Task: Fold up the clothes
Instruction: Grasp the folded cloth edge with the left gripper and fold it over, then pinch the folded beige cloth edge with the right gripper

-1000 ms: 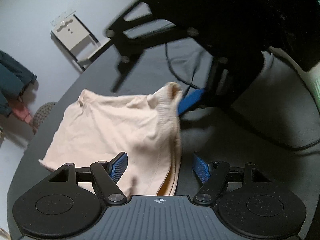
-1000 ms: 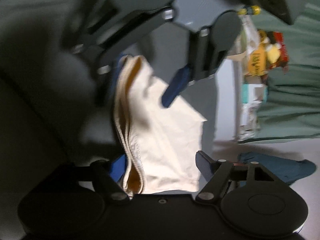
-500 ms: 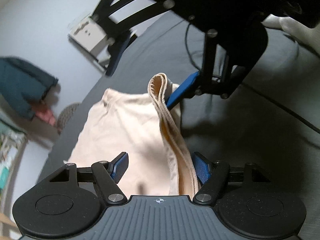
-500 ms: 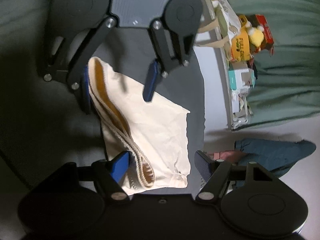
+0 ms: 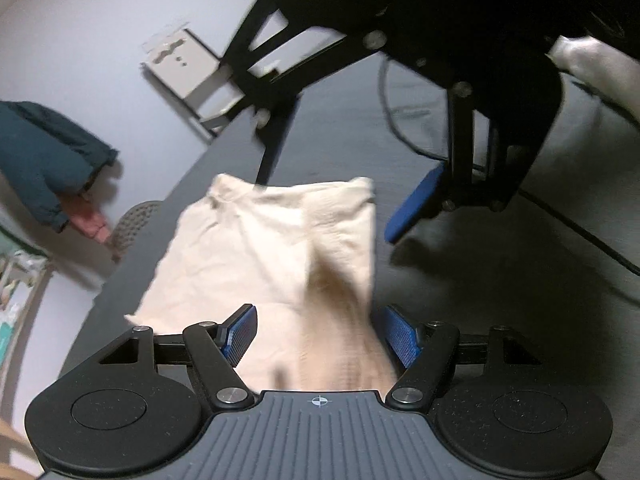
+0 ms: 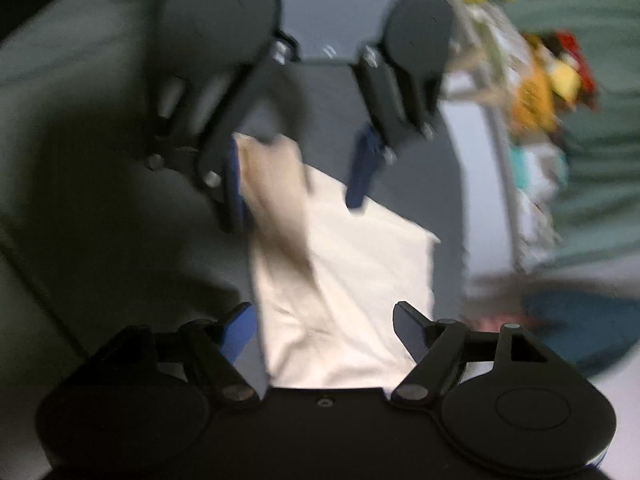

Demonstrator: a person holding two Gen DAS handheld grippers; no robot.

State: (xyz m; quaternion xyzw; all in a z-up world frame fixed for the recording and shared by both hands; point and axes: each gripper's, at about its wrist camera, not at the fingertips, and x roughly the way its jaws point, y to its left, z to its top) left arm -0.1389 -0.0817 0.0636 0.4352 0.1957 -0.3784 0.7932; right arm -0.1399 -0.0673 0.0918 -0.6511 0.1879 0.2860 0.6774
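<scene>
A cream garment (image 5: 276,248) lies folded on the dark grey surface (image 5: 480,300), near its left edge. My left gripper (image 5: 320,336) is open. Its blue pads (image 5: 240,334) stand on either side of the garment's near end, which is blurred. The right gripper (image 5: 416,208) hangs beyond the cloth's far right corner, open. In the right wrist view the same garment (image 6: 352,272) stretches away between the open right gripper (image 6: 324,332) and the left gripper (image 6: 298,180) facing it. Neither holds any cloth.
A black cable (image 5: 404,136) runs over the grey surface behind the garment. Off the edge are a teal jacket (image 5: 36,156), a white stool (image 5: 188,68) and a woven round object (image 5: 134,220). A shelf of colourful packets (image 6: 536,92) stands before a green curtain (image 6: 600,184).
The garment's waistband edge, which stood raised between the grippers, has dropped and now lies flatter. Both grippers have lifted and drawn back from it, and both views are blurred by motion.
</scene>
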